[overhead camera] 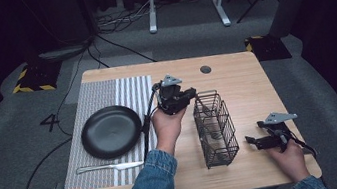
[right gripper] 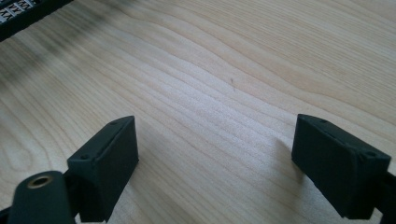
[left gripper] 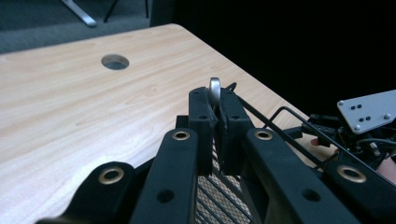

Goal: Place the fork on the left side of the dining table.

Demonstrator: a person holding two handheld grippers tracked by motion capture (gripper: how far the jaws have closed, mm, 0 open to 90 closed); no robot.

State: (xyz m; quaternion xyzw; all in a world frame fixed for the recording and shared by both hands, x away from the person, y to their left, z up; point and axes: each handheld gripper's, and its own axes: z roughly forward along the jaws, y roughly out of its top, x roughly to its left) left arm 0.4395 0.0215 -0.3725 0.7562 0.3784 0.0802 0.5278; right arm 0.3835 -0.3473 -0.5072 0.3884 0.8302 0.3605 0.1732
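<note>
A: Denim sleeve at the near edge in the high view; the left hand carries the left gripper up to the far end of the wire basket. Why that high?

B: My guess is it's lifting cutlery out of the basket, or lowering it in, so it stays above the rim. The right gripper rests low on the table beside the basket, idle, well clear of the work.

A: Place setting?

B: Black plate on a striped placemat, a knife lying along the mat's near edge. Looks like a setting being laid or cleared. Grey carpet beyond, cables, a desk frame, hazard-striped blocks.

A: Left gripper view.

B: Jaws pinched together on a thin metal utensil handle, its rounded end poking up between the pads. Basket wire runs just beside and below. Pale wood table, a cable hole farther off, dark room behind.

A: Right gripper view.

B: Jaws spread wide, nothing between them, bare wood grain underneath. Kept free, I'd judge, for steadying the basket if needed.
</note>
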